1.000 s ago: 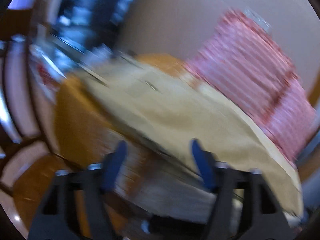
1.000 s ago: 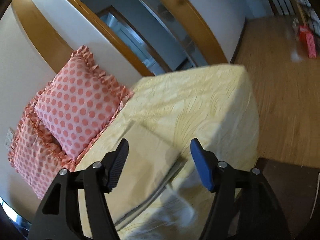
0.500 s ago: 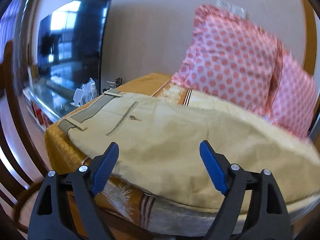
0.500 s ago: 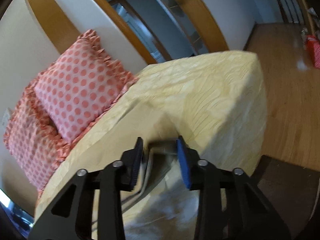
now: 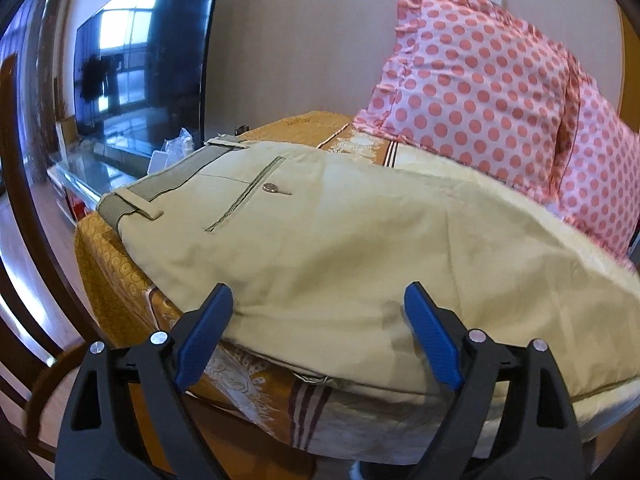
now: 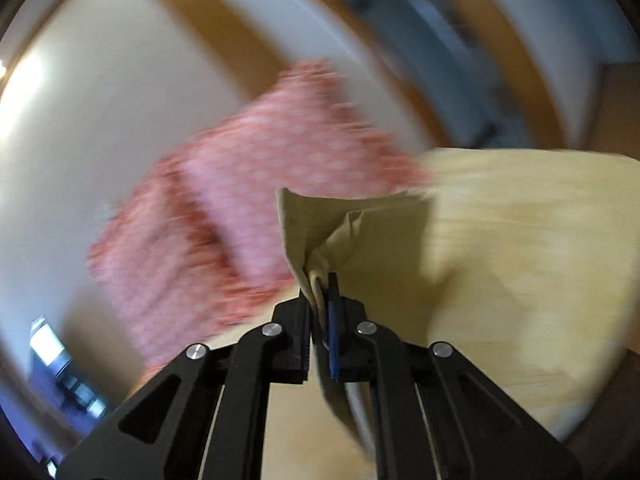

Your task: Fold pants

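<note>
your left gripper point(image 5: 318, 332) is spread wide, its blue pads point(image 5: 430, 338) on either side of the near edge of the pants point(image 5: 340, 248) and holding nothing. the pads sit low in the left wrist view, just at the edge of the cloth; whether they touch it you cannot tell.

the pants are tan and lie flat across the bed point(image 5: 120, 276). the waistband point(image 5: 172, 184) is at the far left of that view, with a belt loop folded over it, and a back pocket with a small button point(image 5: 270, 188) shows just beyond. the cloth runs off to the right, toward two pink pillows point(image 5: 480, 80) with red dots that lean against the wall. a dark tv screen point(image 5: 148, 60) stands on the left, past the corner of the bed.

your right gripper point(image 6: 320, 296) is clamped tight on a bunched end of the pants point(image 6: 320, 232). the cloth is pinched between the pads and fans out above them, lifted off the pale yellow bedcover point(image 6: 540, 260). a strip of it also hangs down behind the fingers. the right wrist view is heavily blurred, so the pillows point(image 6: 240, 220) there are only a pink smear and the background cannot be read.
</note>
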